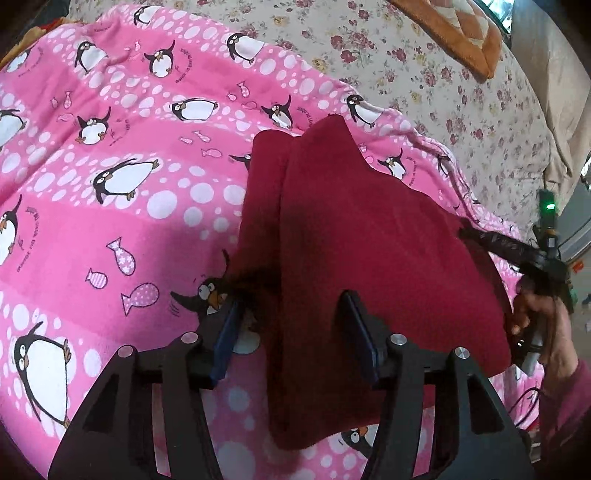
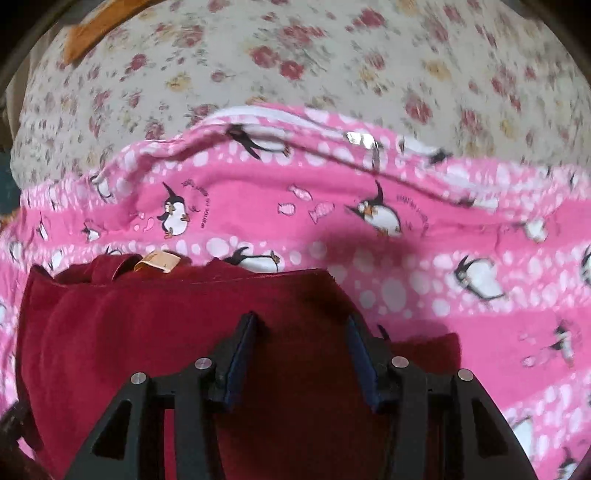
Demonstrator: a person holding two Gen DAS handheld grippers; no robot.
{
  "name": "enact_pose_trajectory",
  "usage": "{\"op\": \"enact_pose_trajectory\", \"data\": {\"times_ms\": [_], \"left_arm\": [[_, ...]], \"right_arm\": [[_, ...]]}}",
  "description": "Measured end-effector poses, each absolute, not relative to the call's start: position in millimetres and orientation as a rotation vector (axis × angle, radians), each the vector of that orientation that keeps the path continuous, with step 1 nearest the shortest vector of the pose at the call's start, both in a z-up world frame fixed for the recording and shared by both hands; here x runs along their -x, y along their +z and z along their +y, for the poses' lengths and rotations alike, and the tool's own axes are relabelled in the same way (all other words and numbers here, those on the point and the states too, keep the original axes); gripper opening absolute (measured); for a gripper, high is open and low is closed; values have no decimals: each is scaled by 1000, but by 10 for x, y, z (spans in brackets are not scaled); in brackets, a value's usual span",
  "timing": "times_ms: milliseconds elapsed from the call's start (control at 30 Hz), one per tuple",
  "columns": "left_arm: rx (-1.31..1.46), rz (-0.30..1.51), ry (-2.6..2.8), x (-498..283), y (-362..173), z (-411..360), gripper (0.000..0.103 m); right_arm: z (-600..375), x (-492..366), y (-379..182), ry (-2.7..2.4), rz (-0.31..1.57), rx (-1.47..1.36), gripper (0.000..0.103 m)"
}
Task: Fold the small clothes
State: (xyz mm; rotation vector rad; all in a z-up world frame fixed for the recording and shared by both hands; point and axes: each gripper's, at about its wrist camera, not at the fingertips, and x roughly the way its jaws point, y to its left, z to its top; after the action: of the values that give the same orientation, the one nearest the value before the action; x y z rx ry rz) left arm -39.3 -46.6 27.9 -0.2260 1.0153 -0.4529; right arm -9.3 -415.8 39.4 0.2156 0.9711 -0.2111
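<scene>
A dark red garment (image 1: 362, 236) lies folded on a pink penguin-print blanket (image 1: 122, 155), which covers part of a cream floral bedsheet (image 1: 436, 74); in the left wrist view the garment shows a lengthwise fold line, one layer lapped over another, its far end narrowing toward the blanket's edge; the left gripper (image 1: 291, 317) hangs over the garment's near end with its jaws parted about halfway, the right-hand blue pad (image 1: 360, 332) over the red cloth and the left-hand one at the cloth's edge above the blanket; neither pad presses the fabric, so nothing is held; at the right edge of that view a hand (image 1: 535, 317) grips the handle of the other tool, whose dark fingers reach to the garment's far side; an orange-bordered cushion (image 1: 461, 33) lies on the sheet beyond; in the right wrist view, somewhat blurred, the right gripper (image 2: 301, 339) stands over the garment (image 2: 147, 325) with jaws likewise partly open and no cloth pinched between them; a tan label (image 2: 159, 263) shows at the garment's far edge, near a penguin on the blanket (image 2: 424, 236); the floral sheet (image 2: 295, 55) fills the upper part.
</scene>
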Motion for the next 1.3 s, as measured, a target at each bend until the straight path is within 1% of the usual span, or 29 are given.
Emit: {"op": "enact_pose_trajectory", "data": {"times_ms": [100, 200, 433, 533, 600, 667, 833, 967, 1067, 1167, 1200, 1267, 1300], "left_arm": [[228, 1014, -453, 397, 281, -468, 56], [221, 1011, -452, 408, 285, -464, 56], [230, 1015, -460, 405, 270, -451, 56], [235, 1018, -467, 397, 263, -448, 56], [247, 1022, -476, 393, 261, -448, 61], [254, 1024, -486, 386, 262, -453, 63], [261, 1029, -493, 361, 260, -463, 64], [259, 1027, -494, 370, 266, -470, 64], [268, 1033, -504, 367, 270, -444, 64], [346, 1057, -528, 366, 289, -312, 64], [378, 1064, -535, 372, 294, -257, 64], [412, 1073, -534, 373, 293, -185, 64], [419, 1076, -527, 369, 289, -166, 64]], "right_arm": [[-3891, 178, 673, -116, 920, -243, 48], [-3337, 119, 807, 37, 940, -188, 48], [-2165, -235, 700, 231, 983, -34, 48], [-1913, -469, 592, 241, 990, 15, 48], [-1830, -590, 534, 235, 996, 27, 48], [-1823, -686, 471, 224, 1004, 23, 48], [-1737, -874, 241, 186, 1041, 18, 48], [-1708, -861, 238, 177, 1030, 34, 48], [-1775, -832, 309, 184, 1045, -22, 48], [-1851, -708, 466, 241, 1034, -109, 48], [-1863, -661, 512, 263, 1031, -130, 49], [-1871, -584, 579, 294, 1046, -165, 58], [-1854, -560, 593, 307, 1063, -176, 68]]}}
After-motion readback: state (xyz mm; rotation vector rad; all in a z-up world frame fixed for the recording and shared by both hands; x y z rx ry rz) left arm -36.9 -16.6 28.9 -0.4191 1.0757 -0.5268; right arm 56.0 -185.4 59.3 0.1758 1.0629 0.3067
